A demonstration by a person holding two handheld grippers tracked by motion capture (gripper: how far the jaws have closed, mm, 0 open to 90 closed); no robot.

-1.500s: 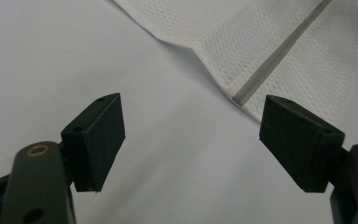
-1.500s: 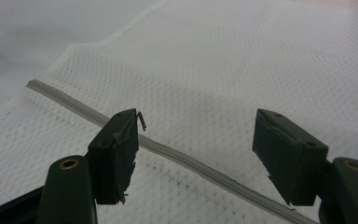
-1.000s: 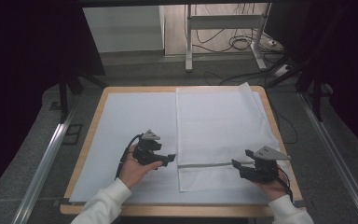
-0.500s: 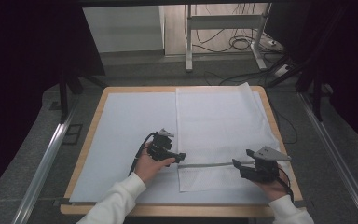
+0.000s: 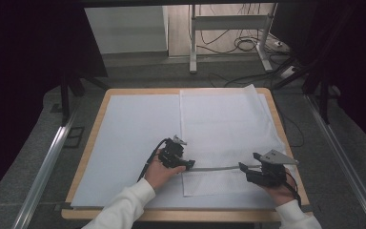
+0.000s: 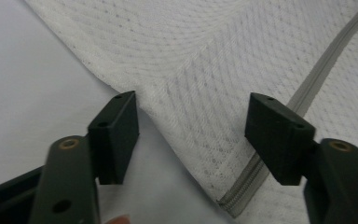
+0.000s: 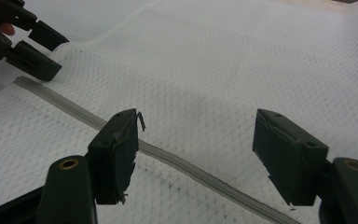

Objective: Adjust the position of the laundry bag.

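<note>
A white mesh bag lies flat on the right half of the table, with a grey zipper running across it near its front edge. My left gripper is at the zipper's left end and stands open. In the left gripper view its jaws straddle the mesh bag at its left edge, just above the zipper end. My right gripper is at the zipper's right part, also open. In the right gripper view the zipper runs between its jaws over the mesh bag, and the left gripper shows farther off.
A white sheet covers the wooden table. Beyond the far edge are a metal stand and cables on the floor. Metal rails run along both sides of the table.
The left gripper has moved right and forward to the bag's left edge at the zipper end. The right gripper has stayed in place.
</note>
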